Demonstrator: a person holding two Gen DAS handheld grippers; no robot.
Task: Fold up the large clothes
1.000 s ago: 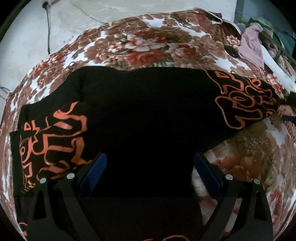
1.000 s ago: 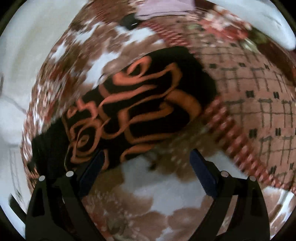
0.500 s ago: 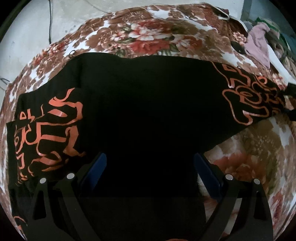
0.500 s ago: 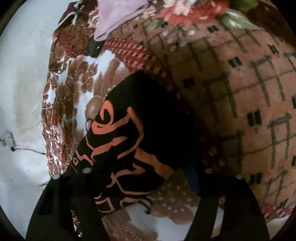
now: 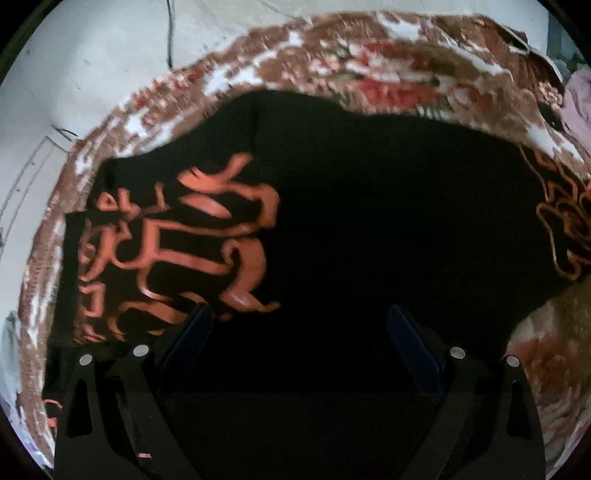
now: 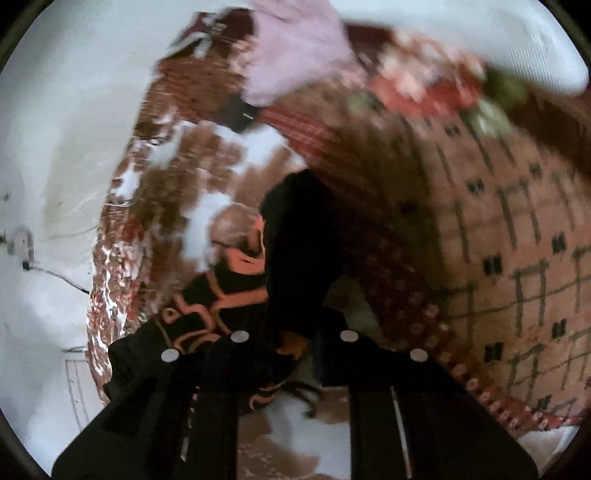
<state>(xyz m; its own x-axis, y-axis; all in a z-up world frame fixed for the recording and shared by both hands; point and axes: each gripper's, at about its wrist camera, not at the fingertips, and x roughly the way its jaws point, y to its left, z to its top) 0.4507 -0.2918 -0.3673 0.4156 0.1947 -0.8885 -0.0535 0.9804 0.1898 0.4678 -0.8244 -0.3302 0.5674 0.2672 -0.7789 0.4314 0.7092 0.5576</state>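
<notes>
A floral blanket in brown, white and red covers the bed, and beyond its far edge in the left wrist view there is bare pale floor with a dark cable running across it. Open space lies on that far-left side. To the right the bed is crowded: a pink garment lies bunched at the far end, something white is next to it, and a second cover with a checked grid pattern takes up the whole right side of the right wrist view.

One black garment is spread across the blanket, its far edge running just short of the blanket's edge. It carries two patches of orange print, one at the left and one at the right end. The shapes look like stylised lettering, but I cannot read them.

The left gripper hangs over the middle of the black cloth with its jaws spread wide and nothing between them.

The right gripper has just been closing and now pinches narrow on the garment's printed end, where a dark fold stands up from the bed between the fingers. This view is blurred.
</notes>
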